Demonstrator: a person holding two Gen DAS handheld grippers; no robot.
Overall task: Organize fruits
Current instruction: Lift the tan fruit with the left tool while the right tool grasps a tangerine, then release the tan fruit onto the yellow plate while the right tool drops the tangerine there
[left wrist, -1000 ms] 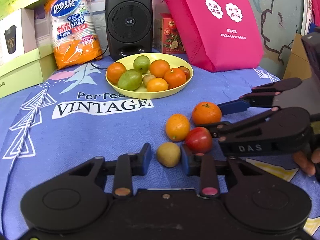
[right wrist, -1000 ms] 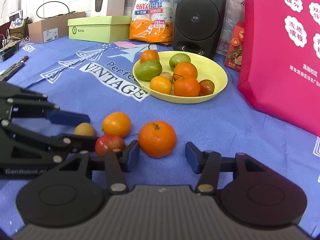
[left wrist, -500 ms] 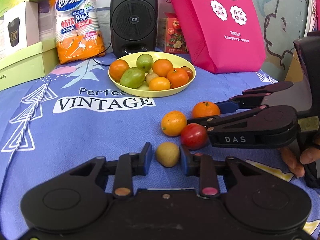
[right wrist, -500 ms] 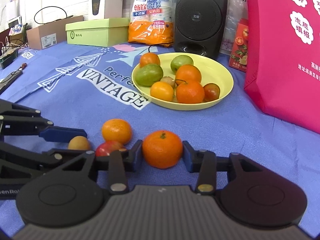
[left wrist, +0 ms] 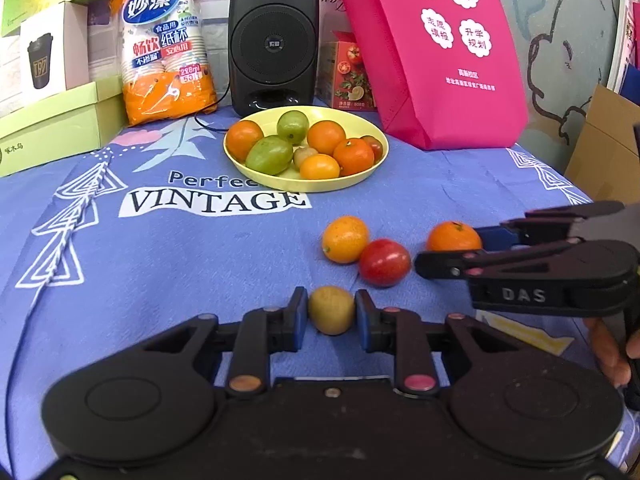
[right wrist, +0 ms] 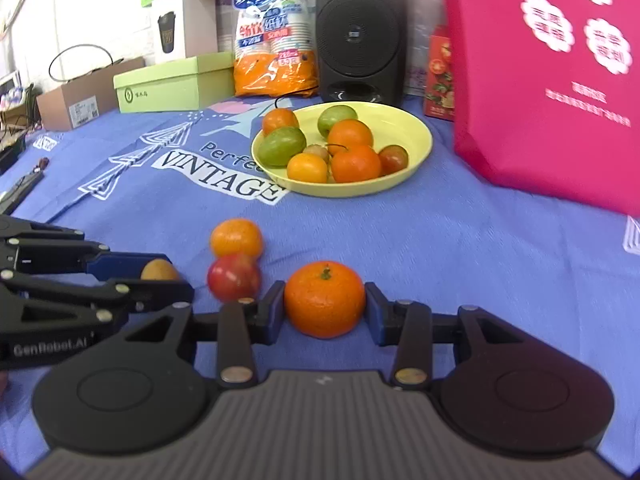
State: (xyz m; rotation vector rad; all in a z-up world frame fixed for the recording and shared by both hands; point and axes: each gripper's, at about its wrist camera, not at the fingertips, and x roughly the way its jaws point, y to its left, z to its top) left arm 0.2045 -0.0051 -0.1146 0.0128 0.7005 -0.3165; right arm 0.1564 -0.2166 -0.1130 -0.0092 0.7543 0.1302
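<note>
My left gripper (left wrist: 331, 312) is shut on a small yellow-brown fruit (left wrist: 331, 309) that rests on the blue cloth. My right gripper (right wrist: 325, 312) is shut on a mandarin with a green stem (right wrist: 325, 299), seen from the side in the left wrist view (left wrist: 451, 236). A red tomato (left wrist: 384, 262) and a small orange (left wrist: 345, 238) lie touching on the cloth between the two grippers. A yellow plate (left wrist: 372, 168) farther back holds several oranges, green fruits and a tomato.
A black speaker (left wrist: 273, 36), a pack of paper cups (left wrist: 164, 44), a pink bag (left wrist: 436, 48) and green boxes (left wrist: 52, 128) stand along the back of the cloth. A cardboard box (right wrist: 80, 100) sits at the far left.
Both grippers closed: the left onto the yellow-brown fruit, the right onto the mandarin. Both views have risen slightly and the right gripper has shifted right, away from the tomato.
</note>
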